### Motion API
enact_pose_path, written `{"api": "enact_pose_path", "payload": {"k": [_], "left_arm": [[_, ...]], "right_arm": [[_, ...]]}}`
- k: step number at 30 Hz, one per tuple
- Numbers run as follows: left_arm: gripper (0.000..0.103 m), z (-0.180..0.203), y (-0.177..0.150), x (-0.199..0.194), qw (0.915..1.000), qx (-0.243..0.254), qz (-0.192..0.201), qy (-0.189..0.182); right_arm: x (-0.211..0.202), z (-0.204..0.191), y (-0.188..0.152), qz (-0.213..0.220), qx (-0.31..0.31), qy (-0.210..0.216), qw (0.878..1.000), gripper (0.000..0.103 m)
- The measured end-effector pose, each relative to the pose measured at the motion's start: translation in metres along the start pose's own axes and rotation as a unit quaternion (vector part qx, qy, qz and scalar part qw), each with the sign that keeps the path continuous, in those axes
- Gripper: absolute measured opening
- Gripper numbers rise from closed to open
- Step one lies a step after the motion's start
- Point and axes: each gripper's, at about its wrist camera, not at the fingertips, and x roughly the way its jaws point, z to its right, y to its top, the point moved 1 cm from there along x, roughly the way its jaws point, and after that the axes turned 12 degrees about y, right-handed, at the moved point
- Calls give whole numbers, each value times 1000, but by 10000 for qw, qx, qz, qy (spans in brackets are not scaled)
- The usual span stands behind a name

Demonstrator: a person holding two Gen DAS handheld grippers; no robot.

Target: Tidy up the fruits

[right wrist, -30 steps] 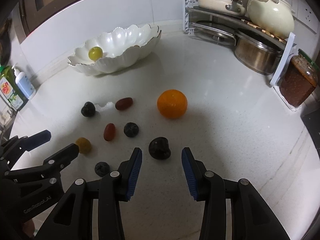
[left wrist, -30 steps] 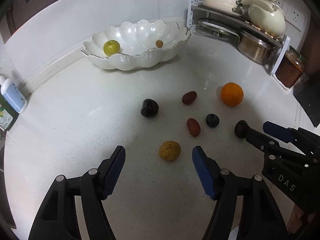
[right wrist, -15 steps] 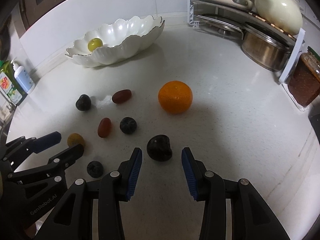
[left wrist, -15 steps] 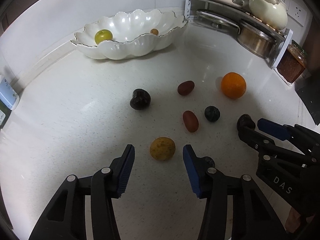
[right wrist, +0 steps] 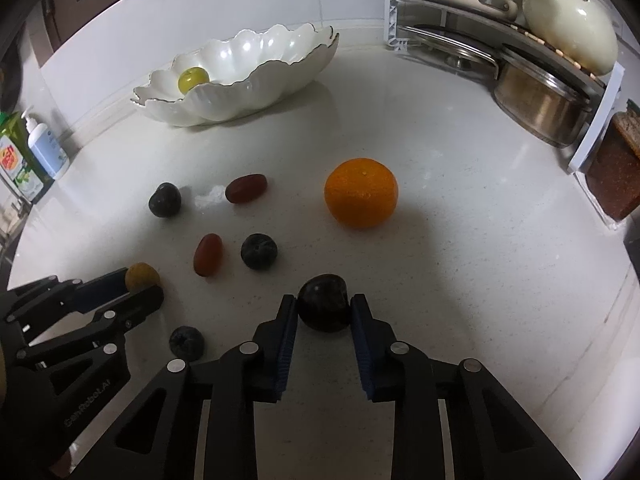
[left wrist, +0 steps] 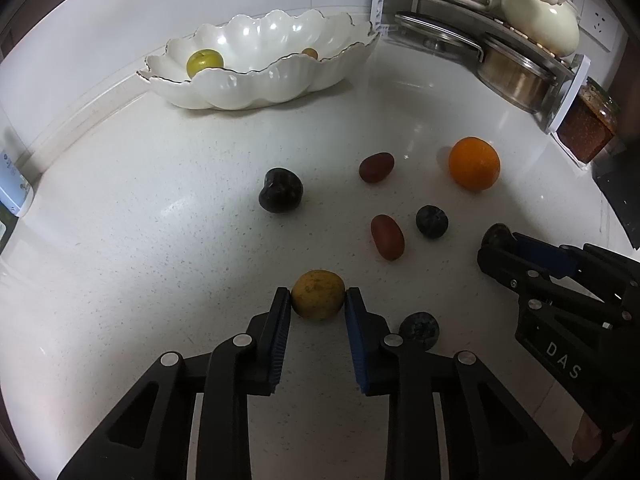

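Both tools are matte black plastic with triangular cut-outs in the arms. The left gripper [left wrist: 318, 302] carries ribbed blue pads on the inner faces of its fingers, with round silver screws behind them. The right gripper [right wrist: 323, 306] is built the same. White lettering marks each body's side: "DAS" and "GenRobot.AI".

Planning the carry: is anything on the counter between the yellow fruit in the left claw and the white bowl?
Nothing blocks it. The counter lies bare between the yellow fruit and the white bowl; the dark plum sits right of that line.
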Motion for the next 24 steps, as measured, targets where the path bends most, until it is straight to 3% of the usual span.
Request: {"api": "enact_pose_path", "payload": {"k": [24], "left_arm": [[28,-29,26,-62,9958,-224,884,-13]], "right_arm": [[-57,-32,24,750,-109,92,9971,28]]}}
